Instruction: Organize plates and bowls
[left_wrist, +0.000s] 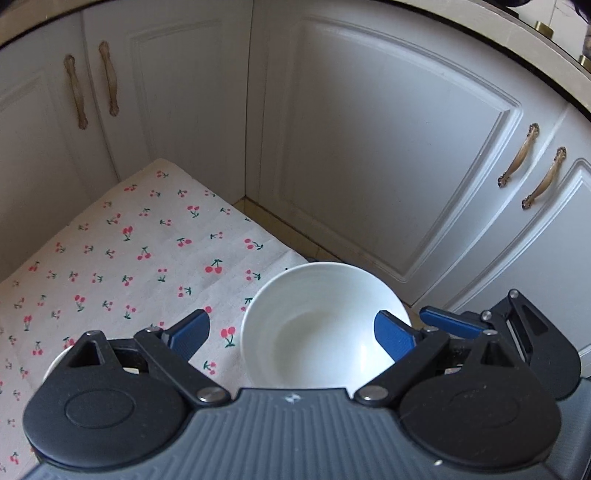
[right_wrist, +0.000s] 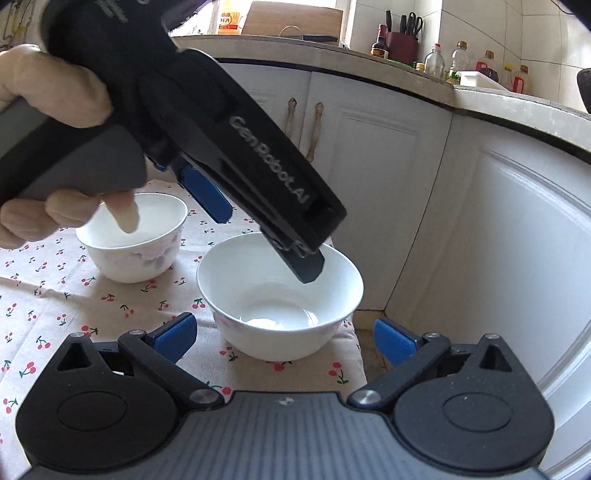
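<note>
A white bowl (left_wrist: 317, 325) (right_wrist: 280, 295) stands near the corner of a table with a cherry-print cloth (left_wrist: 122, 266) (right_wrist: 55, 299). My left gripper (left_wrist: 291, 334) is open above it, with one blue finger inside the bowl and the other outside its left rim; the right wrist view shows this gripper (right_wrist: 266, 236) from the side, with one fingertip (right_wrist: 308, 267) in the bowl. A second white bowl (right_wrist: 136, 236) with a flower pattern stands to the left, behind it. My right gripper (right_wrist: 284, 339) is open and empty, just in front of the near bowl.
White cabinet doors (left_wrist: 369, 147) with bronze handles (left_wrist: 517, 155) stand close behind and to the right of the table. A counter (right_wrist: 461, 88) holds bottles and a knife block. The table corner (right_wrist: 354, 332) drops off to the floor beside the bowl.
</note>
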